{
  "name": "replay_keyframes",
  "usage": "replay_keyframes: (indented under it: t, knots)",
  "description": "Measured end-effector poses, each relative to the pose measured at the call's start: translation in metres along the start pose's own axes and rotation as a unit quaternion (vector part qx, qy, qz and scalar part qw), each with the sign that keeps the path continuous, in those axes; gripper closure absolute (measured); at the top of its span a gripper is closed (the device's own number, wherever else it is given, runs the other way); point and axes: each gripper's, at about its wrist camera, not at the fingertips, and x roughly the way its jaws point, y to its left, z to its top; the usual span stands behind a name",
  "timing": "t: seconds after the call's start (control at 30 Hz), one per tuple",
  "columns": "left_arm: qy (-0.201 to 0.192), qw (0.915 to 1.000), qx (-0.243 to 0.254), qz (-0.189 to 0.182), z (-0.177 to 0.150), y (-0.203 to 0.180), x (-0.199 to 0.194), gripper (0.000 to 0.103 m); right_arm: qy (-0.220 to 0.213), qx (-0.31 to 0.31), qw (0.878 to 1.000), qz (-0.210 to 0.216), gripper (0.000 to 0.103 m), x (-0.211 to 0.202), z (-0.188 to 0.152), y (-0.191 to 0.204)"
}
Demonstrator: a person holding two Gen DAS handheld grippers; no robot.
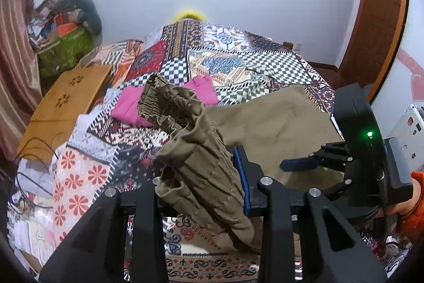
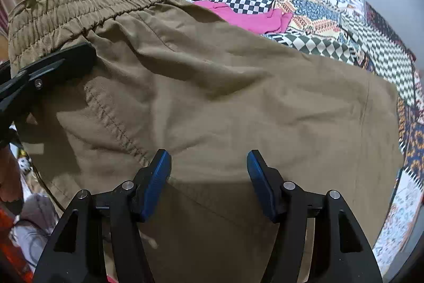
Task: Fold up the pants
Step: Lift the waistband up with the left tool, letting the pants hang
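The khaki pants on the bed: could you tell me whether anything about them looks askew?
Yes. The left gripper holds a thick bunch of the pants at the waistband, lifting that corner crumpled and twisted. The rest lies fairly flat on the bedspread, under the open right gripper.

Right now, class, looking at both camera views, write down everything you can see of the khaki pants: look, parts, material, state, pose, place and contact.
The khaki pants look like thin woven cotton, olive-tan and creased. A gathered elastic waistband runs along the top, with stitched seams below. Most of the cloth lies spread on the patchwork bedspread, in front of a pink garment. The left tongs are shut on a bunched waistband end, lifting it off the bed. The right tongs hang open over the flat cloth, gripping nothing.
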Motion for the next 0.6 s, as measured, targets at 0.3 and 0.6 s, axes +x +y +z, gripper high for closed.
replay_keyframes:
  t: [0.3,0.6]
  knots:
    - [-0.020,0.9987,0.045,0.011,0.015,-0.026,-0.011,0.071,-0.043,0.028,0.999,0.001,0.045,-0.034,-0.020,-0.010]
    - [-0.032,0.9959,0.084,-0.001,0.026,-0.059,-0.017,0.071,-0.080,0.103,0.991,-0.041,0.045,-0.074,-0.061,-0.060]
